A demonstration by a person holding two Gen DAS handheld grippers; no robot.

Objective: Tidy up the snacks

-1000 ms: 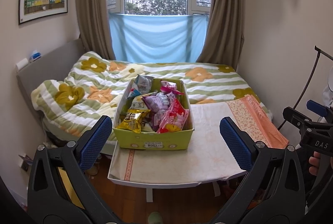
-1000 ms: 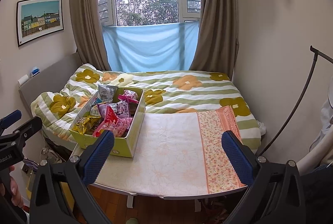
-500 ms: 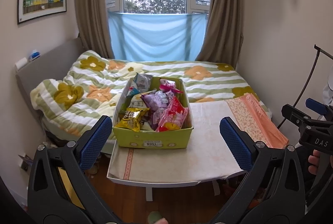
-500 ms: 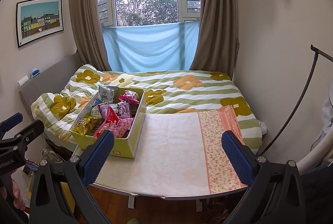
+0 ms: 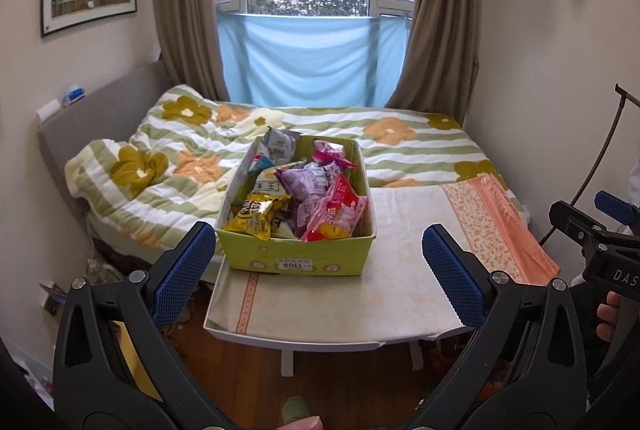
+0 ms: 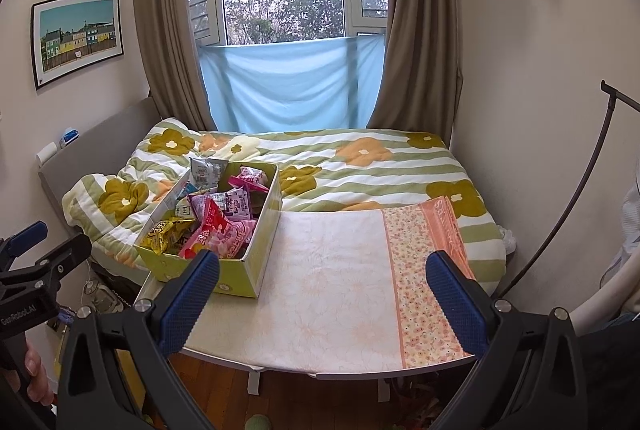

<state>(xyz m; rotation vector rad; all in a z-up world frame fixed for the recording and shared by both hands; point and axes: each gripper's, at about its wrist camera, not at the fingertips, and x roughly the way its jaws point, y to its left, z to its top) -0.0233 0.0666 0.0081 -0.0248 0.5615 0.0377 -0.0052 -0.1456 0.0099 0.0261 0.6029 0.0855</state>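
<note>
A yellow-green cardboard box stands at the left of a small table, heaped with snack packets: a yellow one, a pink one, purple ones. The box also shows in the right wrist view. My left gripper is open and empty, held before the table's near edge in front of the box. My right gripper is open and empty, before the table's middle, to the right of the box.
The table carries a pale cloth with an orange floral band on its right. A bed with a green striped flowered blanket lies behind it. Walls stand close on both sides. A black stand leans at the right. Wooden floor shows below.
Both grippers have drawn a little closer to the table; the box looks slightly larger and lower in the left view. Both stay open.
</note>
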